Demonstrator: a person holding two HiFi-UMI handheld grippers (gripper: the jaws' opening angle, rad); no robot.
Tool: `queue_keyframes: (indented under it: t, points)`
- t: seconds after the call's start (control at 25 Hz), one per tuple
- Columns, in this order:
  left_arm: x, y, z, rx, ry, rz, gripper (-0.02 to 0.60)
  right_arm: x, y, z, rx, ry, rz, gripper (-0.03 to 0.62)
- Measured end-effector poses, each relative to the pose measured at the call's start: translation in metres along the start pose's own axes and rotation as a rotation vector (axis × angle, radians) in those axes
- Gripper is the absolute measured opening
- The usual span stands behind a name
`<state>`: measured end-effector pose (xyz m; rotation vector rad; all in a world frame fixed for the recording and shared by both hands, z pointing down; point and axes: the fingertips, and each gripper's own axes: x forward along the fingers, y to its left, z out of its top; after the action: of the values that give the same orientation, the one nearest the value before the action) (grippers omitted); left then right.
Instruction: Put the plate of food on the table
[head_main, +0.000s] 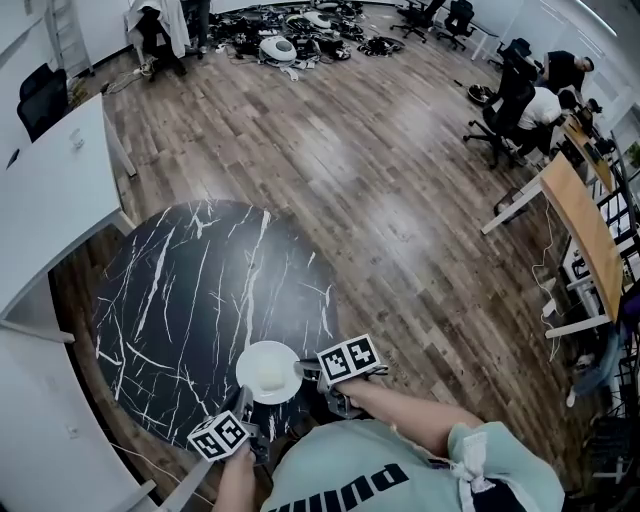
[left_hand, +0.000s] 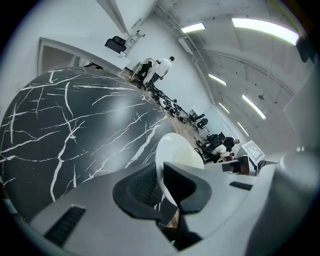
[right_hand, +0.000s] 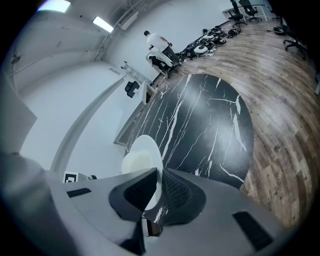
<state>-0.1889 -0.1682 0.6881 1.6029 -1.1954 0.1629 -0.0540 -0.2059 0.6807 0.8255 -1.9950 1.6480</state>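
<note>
Holding both forearms (head_main: 410, 405) tucked close to our torso, we grip the white plate (head_main: 262, 358) from two sides: left gripper (head_main: 243, 402) jaws closed on its near-left rim, right gripper (head_main: 305, 370) jaws closed on its right rim. Plate with pale food (head_main: 268, 378) hangs at near edge of the marble table (head_main: 190, 290); contact unclear. Broad tabletop spreads ahead; wood floor (head_main: 400, 200) right.

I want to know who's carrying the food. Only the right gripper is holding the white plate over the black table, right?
Not only the right one. Both grippers hold the white plate over the black table. The left gripper view shows the left gripper clamped on its rim, and the right gripper view shows the right gripper clamped on another part of the rim.
</note>
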Motion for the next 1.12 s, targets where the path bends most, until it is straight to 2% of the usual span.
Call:
queue_keyframes:
  t: [0.2, 0.56, 0.72, 0.92, 1.12]
  points:
    - [0.014, 0.020, -0.011, 0.013, 0.026, 0.047, 0.051, 0.020, -0.016, -0.004, -0.006, 0.025, -0.028, 0.035]
    - [0.035, 0.046, -0.016, 0.039, 0.025, 0.107, 0.052, 0.048, -0.038, -0.005, -0.014, 0.028, -0.034, 0.037]
    - [0.040, 0.049, -0.013, 0.062, 0.002, 0.127, 0.054, 0.058, -0.044, -0.003, -0.031, 0.030, -0.045, 0.037]
    - [0.052, 0.058, -0.022, 0.067, 0.031, 0.147, 0.058, 0.066, -0.053, -0.004, -0.061, 0.049, -0.075, 0.037]
    - [0.053, 0.066, -0.023, 0.074, 0.025, 0.164, 0.058, 0.071, -0.052, -0.004, -0.082, 0.051, -0.076, 0.037]
